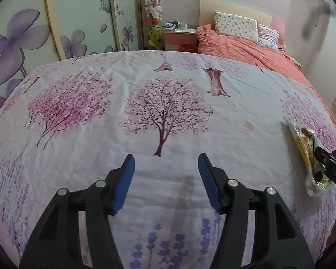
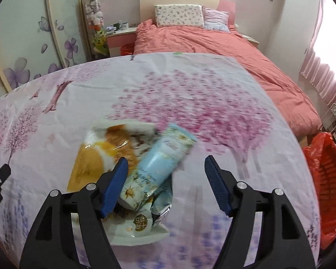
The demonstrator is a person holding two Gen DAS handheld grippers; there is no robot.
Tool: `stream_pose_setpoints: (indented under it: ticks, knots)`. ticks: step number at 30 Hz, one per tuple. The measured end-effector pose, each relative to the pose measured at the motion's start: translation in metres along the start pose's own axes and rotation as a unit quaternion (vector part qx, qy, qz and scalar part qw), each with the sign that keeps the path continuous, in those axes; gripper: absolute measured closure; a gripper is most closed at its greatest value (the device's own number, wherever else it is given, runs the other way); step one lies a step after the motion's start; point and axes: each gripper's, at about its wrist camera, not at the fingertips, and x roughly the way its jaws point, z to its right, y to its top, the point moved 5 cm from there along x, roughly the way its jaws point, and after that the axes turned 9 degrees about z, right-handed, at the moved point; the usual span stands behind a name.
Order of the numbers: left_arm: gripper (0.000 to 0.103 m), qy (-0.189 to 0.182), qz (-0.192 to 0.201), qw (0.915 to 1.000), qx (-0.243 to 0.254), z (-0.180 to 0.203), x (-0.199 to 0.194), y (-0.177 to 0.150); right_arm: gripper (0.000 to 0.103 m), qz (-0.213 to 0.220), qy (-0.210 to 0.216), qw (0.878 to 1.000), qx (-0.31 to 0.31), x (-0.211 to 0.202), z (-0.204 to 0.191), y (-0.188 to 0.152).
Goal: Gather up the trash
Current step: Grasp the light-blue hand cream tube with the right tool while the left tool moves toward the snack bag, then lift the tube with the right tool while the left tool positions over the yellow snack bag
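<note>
In the right wrist view several empty snack wrappers lie piled on a tree-print sheet [image 2: 190, 85]: an orange-and-white one [image 2: 100, 150], a light blue one [image 2: 168, 152] and a white one [image 2: 136, 226]. My right gripper [image 2: 165, 168] is open just above the pile, its left finger over the wrappers. A bin lined with a red bag [image 2: 329, 179] stands at the right edge of the bed. My left gripper [image 1: 165, 163] is open and empty over the sheet [image 1: 168, 103]. The left wrist view shows the wrappers [image 1: 306, 154] at its right edge with my right gripper's finger on them.
A salmon duvet [image 2: 224, 44] and pillows [image 2: 179, 15] lie at the far end of the bed. A nightstand with mugs [image 2: 121, 31], a small red bin [image 2: 126, 49] and a tube of plush toys [image 2: 94, 18] stand at the back left. A flower-print wardrobe [image 1: 44, 33] runs along the left.
</note>
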Motion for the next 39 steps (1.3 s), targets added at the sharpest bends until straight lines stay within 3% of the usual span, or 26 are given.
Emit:
stream_pose_setpoints:
  ticks: [3, 7, 9, 13, 15, 18, 26, 31, 34, 39]
  knots:
    - [0.044, -0.003, 0.0, 1.0, 0.002, 0.005, 0.0, -0.002, 0.036, -0.003, 0.02, 1.0, 0.015, 0.001, 0.013, -0.005]
    - [0.044, -0.007, -0.004, 1.0, 0.002, 0.009, 0.001, -0.005, 0.055, -0.007, 0.059, 0.998, 0.033, 0.002, 0.021, -0.009]
    - [0.044, -0.009, -0.006, 0.9999, 0.002, 0.01, 0.002, -0.007, 0.059, -0.012, 0.071, 0.997, 0.035, 0.002, 0.022, -0.01]
    - [0.044, -0.011, -0.008, 0.9999, 0.002, 0.013, 0.004, -0.009, 0.061, -0.018, 0.076, 0.997, 0.028, 0.003, 0.019, -0.014]
    - [0.044, -0.012, -0.01, 0.9999, 0.003, 0.015, 0.004, -0.01, 0.07, -0.011, 0.074, 0.997, 0.01, 0.002, 0.014, -0.015]
    - [0.043, -0.014, -0.012, 0.9998, 0.004, 0.016, 0.005, -0.011, 0.075, -0.006, 0.085, 0.996, 0.012, -0.001, 0.012, -0.012]
    - [0.044, -0.028, -0.012, 0.9995, 0.005, 0.029, -0.002, -0.013, 0.078, 0.009, 0.095, 0.994, 0.05, -0.008, 0.032, 0.001]
    - [0.044, -0.056, -0.01, 0.9982, 0.021, 0.059, -0.012, -0.015, 0.077, 0.013, 0.073, 0.995, 0.067, -0.007, 0.05, 0.003]
    - [0.043, -0.074, -0.007, 0.9967, 0.034, 0.079, -0.019, -0.016, 0.077, -0.012, 0.058, 0.996, 0.059, 0.005, 0.057, -0.003]
    - [0.043, -0.093, -0.002, 0.9943, 0.053, 0.101, -0.027, -0.019, 0.073, 0.009, 0.044, 0.997, 0.057, -0.002, 0.069, -0.007]
